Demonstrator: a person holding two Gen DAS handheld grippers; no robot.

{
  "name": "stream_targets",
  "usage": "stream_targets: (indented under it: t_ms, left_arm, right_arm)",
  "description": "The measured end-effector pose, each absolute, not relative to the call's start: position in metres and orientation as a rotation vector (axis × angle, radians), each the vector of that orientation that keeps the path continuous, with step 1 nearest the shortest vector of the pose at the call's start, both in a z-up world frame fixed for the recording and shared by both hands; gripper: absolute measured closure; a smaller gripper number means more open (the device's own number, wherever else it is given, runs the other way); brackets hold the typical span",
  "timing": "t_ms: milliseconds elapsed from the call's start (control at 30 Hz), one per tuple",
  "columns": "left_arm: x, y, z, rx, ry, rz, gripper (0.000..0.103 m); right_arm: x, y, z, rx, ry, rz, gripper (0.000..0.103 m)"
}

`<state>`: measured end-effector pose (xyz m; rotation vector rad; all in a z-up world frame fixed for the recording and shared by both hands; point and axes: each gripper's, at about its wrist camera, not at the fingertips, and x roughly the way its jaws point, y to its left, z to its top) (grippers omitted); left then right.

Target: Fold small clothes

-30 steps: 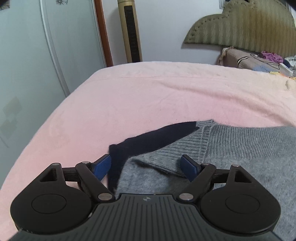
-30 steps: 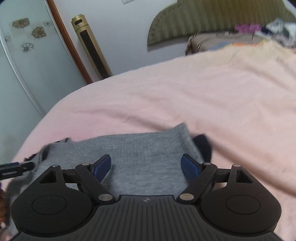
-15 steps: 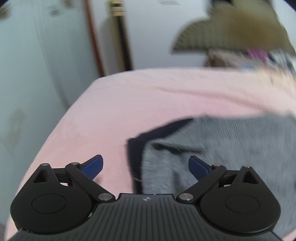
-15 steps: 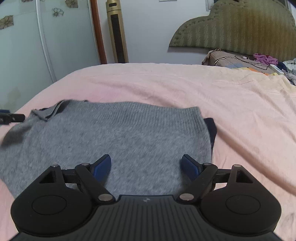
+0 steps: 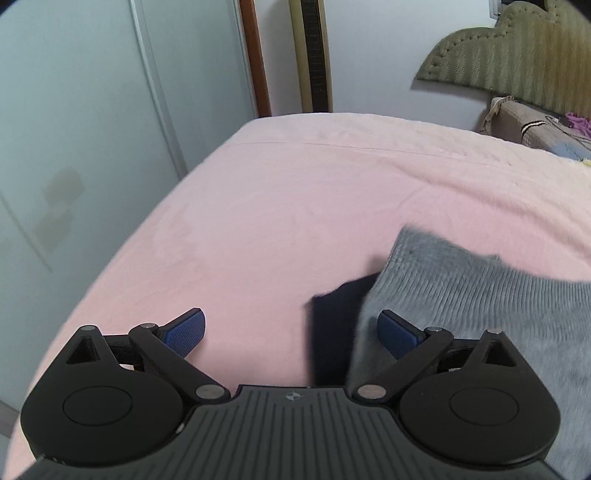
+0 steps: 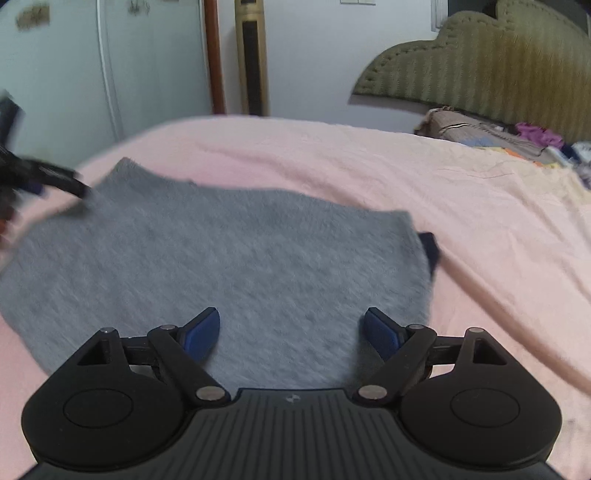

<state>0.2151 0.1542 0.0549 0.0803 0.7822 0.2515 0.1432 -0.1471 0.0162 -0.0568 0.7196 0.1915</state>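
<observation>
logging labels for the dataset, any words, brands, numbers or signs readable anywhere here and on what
No readable text in either view.
Small round emblem on the left claw's black body: a symbol, no letters.
Small emblem on the right claw's black body: a symbol, no letters.
Stickers on the wardrobe door: blurred pictures, no words to make out.
Gray sweater: no label showing.

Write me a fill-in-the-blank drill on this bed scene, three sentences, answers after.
1. The grey sweater lies on a sheet of ____ colour.
2. The jaws of the right gripper are ____, with nothing between them.
3. Under the sweater's edge, beside the left gripper, peeks a ____ blue piece of fabric.

Missing words: pink; open; dark
</observation>
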Motion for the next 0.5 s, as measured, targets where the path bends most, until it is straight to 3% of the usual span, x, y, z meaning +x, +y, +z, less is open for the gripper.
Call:
stream_targets:
  t_ms: [300, 500]
  left_arm:
    - [0.116, 0.163, 0.064, -0.004, 0.809, -0.022, 0.004]
    - [0.076, 0.173, 0.045, -0.066, 0.854, -0.169, 0.013]
  right_arm:
    - [0.113, -0.164, 0.019, -0.029, 0.705, 0.151, 0.017]
    - [0.090, -0.187, 0.016, 0.063, 0.772, 0.152, 0.017]
